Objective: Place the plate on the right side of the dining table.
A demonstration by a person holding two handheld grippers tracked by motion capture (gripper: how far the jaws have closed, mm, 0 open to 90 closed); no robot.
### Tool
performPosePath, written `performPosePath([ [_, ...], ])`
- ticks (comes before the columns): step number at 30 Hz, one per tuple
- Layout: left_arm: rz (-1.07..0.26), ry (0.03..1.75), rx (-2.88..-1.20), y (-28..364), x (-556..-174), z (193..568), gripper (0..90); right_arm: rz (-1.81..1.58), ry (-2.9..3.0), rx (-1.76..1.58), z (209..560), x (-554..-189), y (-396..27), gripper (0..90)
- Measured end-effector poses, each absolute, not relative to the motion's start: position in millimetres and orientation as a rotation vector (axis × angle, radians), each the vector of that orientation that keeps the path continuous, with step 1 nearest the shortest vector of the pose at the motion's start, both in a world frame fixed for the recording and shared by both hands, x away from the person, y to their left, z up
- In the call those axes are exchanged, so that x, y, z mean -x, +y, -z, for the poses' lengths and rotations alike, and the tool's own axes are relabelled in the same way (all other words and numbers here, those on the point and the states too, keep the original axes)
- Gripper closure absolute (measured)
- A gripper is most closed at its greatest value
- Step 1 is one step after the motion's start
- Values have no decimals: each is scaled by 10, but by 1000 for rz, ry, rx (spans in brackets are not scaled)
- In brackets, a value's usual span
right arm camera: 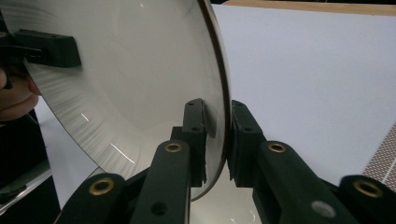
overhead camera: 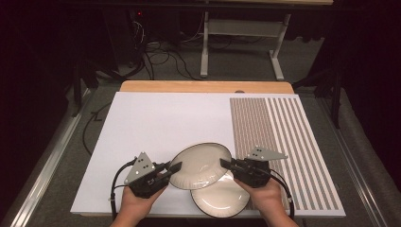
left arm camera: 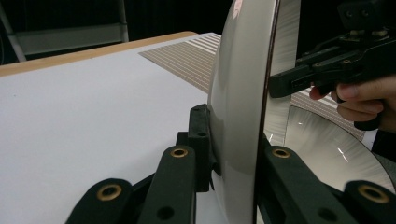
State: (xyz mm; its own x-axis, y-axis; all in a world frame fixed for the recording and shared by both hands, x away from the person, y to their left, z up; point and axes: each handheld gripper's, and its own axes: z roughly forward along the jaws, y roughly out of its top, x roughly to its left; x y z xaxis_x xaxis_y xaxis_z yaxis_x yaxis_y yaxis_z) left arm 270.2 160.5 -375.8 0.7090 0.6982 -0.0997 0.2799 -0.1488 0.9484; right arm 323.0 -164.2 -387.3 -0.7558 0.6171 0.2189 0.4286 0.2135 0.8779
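Top plate [overhead camera: 201, 164] was held tilted over the table's near edge, overlapping the lower plate [overhead camera: 220, 198] that lay flat on the white sheet [overhead camera: 156, 123]. Left gripper [overhead camera: 171, 168] was clamped on its left rim, carrying the weight. Right gripper [overhead camera: 228, 164] had its jaws nearly closed around the opposite rim, probably a two-point hold to keep the plate level and stop it swinging; striped mat [overhead camera: 279, 142] sat clear to the right.

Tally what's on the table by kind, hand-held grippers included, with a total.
Plates: 2, the upper plate held at both edges, the lower plate flat on the table.
Hand-held grippers: 2, the left hand-held gripper and the right hand-held gripper.
Total: 4
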Motion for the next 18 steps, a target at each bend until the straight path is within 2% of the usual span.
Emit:
performPosePath([
  [18,-371,765,-1711,1440,-2876,3545,795,-1604,2230,-964,3628,-3150,-1888,854],
])
